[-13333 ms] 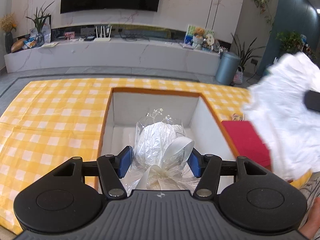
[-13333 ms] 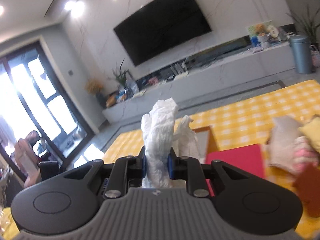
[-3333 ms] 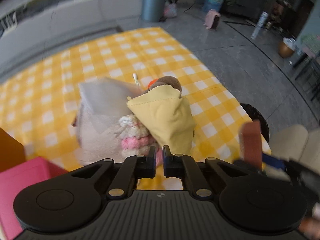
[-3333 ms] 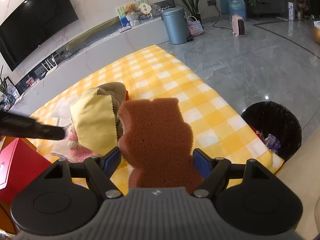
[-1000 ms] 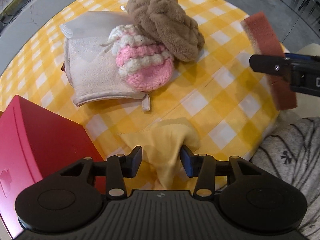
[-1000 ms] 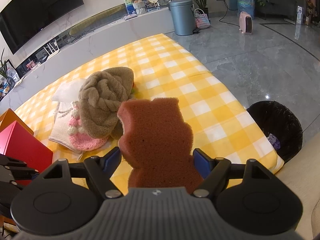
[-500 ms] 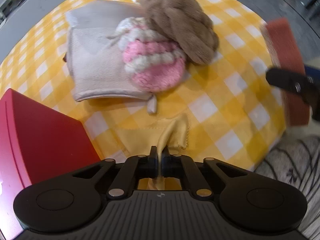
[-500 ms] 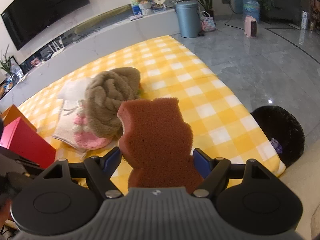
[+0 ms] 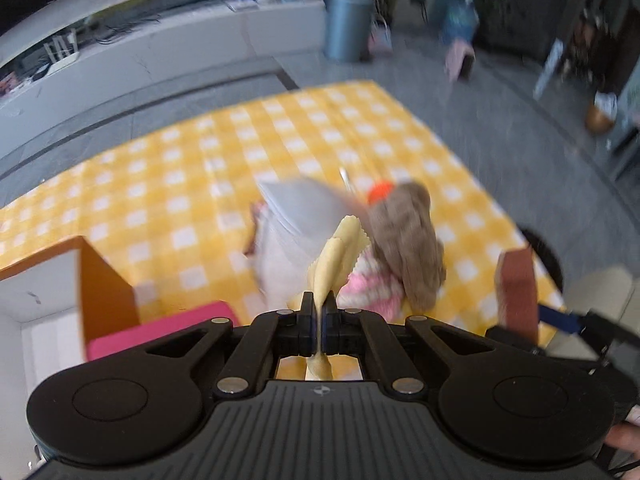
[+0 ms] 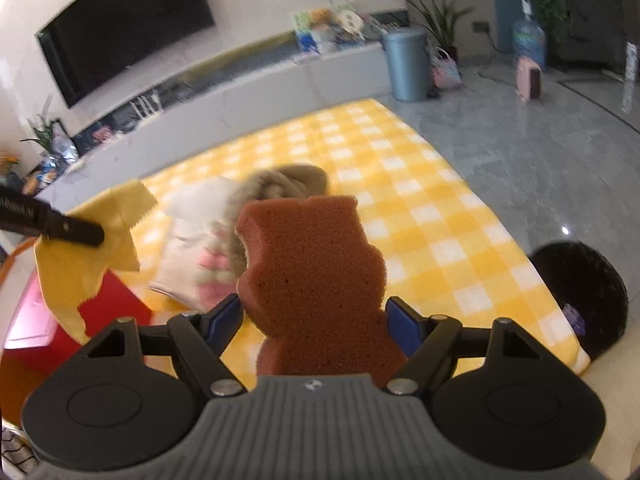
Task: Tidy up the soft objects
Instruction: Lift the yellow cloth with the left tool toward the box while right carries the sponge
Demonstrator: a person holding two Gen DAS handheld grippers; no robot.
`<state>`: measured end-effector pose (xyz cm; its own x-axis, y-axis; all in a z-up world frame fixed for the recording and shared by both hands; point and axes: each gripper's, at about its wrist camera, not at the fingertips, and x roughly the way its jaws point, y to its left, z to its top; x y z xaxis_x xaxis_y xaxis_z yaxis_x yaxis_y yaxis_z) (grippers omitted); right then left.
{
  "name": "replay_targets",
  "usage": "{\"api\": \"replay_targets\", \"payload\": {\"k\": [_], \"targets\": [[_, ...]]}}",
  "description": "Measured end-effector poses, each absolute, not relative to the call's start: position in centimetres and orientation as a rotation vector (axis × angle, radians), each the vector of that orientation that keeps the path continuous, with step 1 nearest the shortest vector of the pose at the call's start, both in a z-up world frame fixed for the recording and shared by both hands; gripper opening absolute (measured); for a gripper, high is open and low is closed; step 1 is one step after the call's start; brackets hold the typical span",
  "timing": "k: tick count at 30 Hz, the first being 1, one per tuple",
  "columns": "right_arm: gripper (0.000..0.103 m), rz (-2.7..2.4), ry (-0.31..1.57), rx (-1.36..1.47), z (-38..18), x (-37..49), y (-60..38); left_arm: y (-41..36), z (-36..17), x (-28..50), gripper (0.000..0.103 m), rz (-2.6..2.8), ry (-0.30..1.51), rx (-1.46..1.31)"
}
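My left gripper (image 9: 319,312) is shut on a yellow cloth (image 9: 334,258), which hangs lifted off the checked tablecloth (image 9: 200,184). In the right wrist view the same yellow cloth (image 10: 76,264) dangles from the left gripper's finger (image 10: 60,226) at the left. My right gripper (image 10: 316,320) is closed on a brown bear-shaped sponge (image 10: 312,272), held upright. The sponge (image 9: 516,292) also shows at the right of the left wrist view. On the table lie a beige cloth (image 9: 288,240), a pink and white knitted piece (image 9: 368,284) and a brown plush braid (image 9: 408,240).
An orange box with a white inside (image 9: 52,280) stands at the left, a red lid (image 9: 160,328) beside it. A black waste bin (image 10: 580,292) stands on the floor past the table's right edge. A grey bin (image 10: 408,64) stands by the far wall unit.
The left gripper closed on the yellow cloth and lifted it well clear of the table, tilting up toward the room. The right gripper rose slightly with the sponge still held.
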<state>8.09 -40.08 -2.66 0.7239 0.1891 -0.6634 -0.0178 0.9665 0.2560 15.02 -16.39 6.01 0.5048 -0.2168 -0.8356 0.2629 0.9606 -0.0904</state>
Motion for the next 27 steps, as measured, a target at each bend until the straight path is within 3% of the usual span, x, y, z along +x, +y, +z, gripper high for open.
{"api": "replay_targets", "payload": {"k": [15,27], "targets": [[0.077,0.240,0.556,0.233,3.3,6.2,-35.4,-0.2,12.5,8.4,0.003,-0.028,0.700,-0.107],[0.076,0.396,0.427,0.384,8.1,5.0,-28.2,10.0,7.7,4.3,0.003,0.082,0.656,-0.333]]}}
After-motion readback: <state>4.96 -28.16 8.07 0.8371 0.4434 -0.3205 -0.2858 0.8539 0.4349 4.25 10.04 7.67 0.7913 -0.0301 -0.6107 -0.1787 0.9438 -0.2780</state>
